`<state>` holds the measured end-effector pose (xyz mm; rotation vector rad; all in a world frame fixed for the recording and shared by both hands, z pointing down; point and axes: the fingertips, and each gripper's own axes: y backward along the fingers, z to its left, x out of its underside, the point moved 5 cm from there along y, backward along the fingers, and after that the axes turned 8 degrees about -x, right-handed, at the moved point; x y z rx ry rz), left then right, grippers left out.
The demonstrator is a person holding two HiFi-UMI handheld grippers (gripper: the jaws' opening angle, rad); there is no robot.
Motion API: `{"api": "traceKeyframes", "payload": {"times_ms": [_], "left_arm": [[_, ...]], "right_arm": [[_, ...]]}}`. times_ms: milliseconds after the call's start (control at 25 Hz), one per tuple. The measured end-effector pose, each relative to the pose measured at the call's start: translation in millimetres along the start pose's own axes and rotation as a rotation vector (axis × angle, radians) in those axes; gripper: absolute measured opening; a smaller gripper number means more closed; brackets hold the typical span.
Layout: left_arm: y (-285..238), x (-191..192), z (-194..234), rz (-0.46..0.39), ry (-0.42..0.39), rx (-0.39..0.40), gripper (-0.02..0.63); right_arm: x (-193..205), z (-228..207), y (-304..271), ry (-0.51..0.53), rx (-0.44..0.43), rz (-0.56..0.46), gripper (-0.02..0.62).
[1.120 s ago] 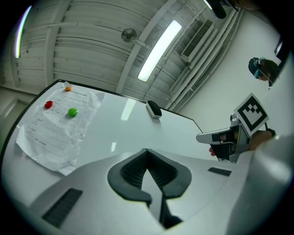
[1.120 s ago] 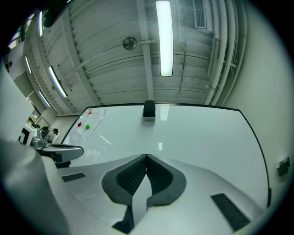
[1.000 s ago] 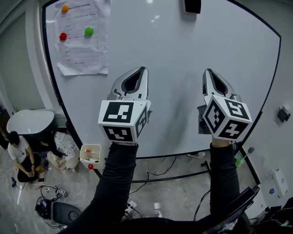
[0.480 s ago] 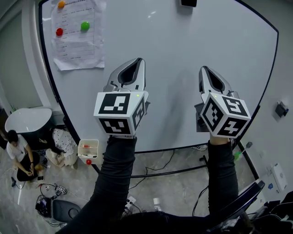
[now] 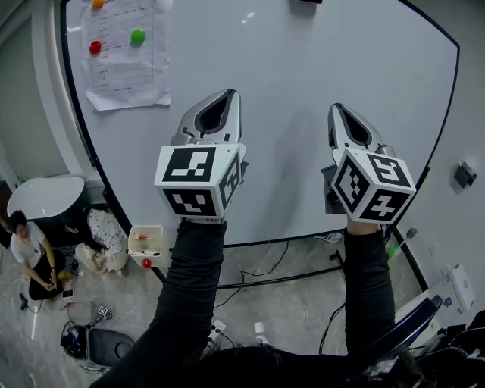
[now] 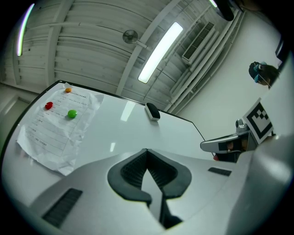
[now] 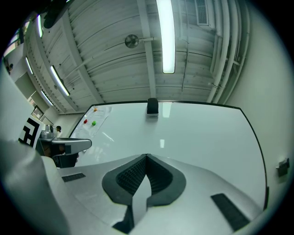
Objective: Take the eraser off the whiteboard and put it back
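Observation:
The black eraser (image 7: 152,106) clings to the whiteboard (image 5: 303,91) near its top edge; the left gripper view shows the eraser (image 6: 152,111) too, and the head view catches only its lower edge (image 5: 307,1). Both grippers are held up in front of the board, well below the eraser. My left gripper (image 5: 236,93) is shut with nothing in it, jaw tips meeting (image 6: 146,150). My right gripper (image 5: 334,107) is shut and empty too, tips together (image 7: 146,155). Neither touches the eraser.
A sheet of paper (image 5: 125,57) is pinned at the board's upper left by red (image 5: 95,47), green (image 5: 137,35) and orange magnets. Below the board are a small tray (image 5: 145,245), cables on the floor, a white table (image 5: 45,197) and seated people at left.
The board and paper have slid slightly up and left in the head view as the head shifted. Both grippers stay shut and nearly in place.

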<state>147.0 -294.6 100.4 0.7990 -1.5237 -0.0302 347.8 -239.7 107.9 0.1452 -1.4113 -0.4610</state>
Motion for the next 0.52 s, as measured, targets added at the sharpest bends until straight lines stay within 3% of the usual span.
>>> {"api": "traceKeyframes", "payload": {"times_ms": [520], "left_arm": [[-3.1,2.6,-0.7,0.003,0.006,0.006,0.006]], "right_arm": [[-0.4,0.6,-2.3,0.009,-0.003,0.004,0.008]]}}
